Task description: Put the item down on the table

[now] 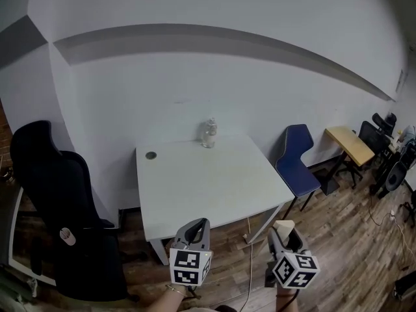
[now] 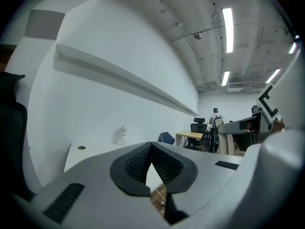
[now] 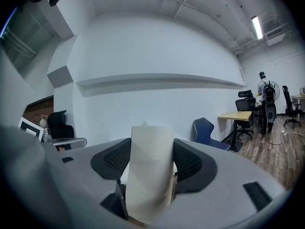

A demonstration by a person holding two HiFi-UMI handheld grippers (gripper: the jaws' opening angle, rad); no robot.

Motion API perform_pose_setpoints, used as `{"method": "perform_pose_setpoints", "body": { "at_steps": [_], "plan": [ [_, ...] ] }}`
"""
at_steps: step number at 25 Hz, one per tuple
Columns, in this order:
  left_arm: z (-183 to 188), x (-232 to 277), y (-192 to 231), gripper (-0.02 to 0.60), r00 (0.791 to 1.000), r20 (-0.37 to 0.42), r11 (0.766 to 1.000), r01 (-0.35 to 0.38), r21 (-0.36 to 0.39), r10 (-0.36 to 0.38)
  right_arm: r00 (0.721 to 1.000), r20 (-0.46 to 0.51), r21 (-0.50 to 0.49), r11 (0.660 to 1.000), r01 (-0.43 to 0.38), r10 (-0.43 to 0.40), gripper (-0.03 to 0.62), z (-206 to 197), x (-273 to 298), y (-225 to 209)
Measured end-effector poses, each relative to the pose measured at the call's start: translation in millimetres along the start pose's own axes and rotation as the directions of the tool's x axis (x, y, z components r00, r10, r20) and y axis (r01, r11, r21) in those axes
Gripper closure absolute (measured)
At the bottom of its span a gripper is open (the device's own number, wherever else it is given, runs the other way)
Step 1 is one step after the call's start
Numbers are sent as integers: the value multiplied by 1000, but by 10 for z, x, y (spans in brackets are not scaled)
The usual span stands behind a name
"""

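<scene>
the right gripper (image 3: 151,149) is clamped on the item (image 3: 147,175), a pale, flat, smooth-sided piece that stands upright between the 2 ribbed pads (image 3: 116,159) and pokes above them. in the head view the item (image 1: 284,227) hangs just off the near right corner of the white table (image 1: 208,181), over the wood floor (image 1: 338,226) and not above the top. the left gripper (image 2: 151,146) holds nothing; its 2 pads meet at the tips.

the step in hand looks like the carry to the table. to do it well, bring the right gripper forward and left until the item is over bare tabletop, well short of the clear bottle (image 1: 208,133) at the far edge and away from the round hole (image 1: 151,155) near the far left corner. lower until the item's underside touches before easing the jaws apart; a tall, thin piece let go early will likely tip. laying it on its broad face is probably the safer rest. then draw the gripper straight back so the pads do not drag it.
</scene>
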State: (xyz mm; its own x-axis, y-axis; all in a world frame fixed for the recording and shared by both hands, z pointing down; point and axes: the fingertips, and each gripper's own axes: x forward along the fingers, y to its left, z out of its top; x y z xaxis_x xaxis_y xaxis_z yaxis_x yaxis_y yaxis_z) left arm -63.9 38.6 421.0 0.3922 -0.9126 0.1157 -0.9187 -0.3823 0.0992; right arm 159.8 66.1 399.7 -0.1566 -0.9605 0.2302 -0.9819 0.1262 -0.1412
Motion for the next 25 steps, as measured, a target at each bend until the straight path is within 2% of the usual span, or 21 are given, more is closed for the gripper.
{"method": "perform_pose_setpoints", "body": {
  "at_steps": [11,25],
  "plan": [
    [-53,247,172,565,999,-12,999,-37,-1,37,1000,-10,8,1000,-19,19,298,32,428,-93],
    [33,861,486,565,989,1,989,-147,-13,147,994,-19,-51,993,-111,110,298,321,1338,-242]
  ]
}}
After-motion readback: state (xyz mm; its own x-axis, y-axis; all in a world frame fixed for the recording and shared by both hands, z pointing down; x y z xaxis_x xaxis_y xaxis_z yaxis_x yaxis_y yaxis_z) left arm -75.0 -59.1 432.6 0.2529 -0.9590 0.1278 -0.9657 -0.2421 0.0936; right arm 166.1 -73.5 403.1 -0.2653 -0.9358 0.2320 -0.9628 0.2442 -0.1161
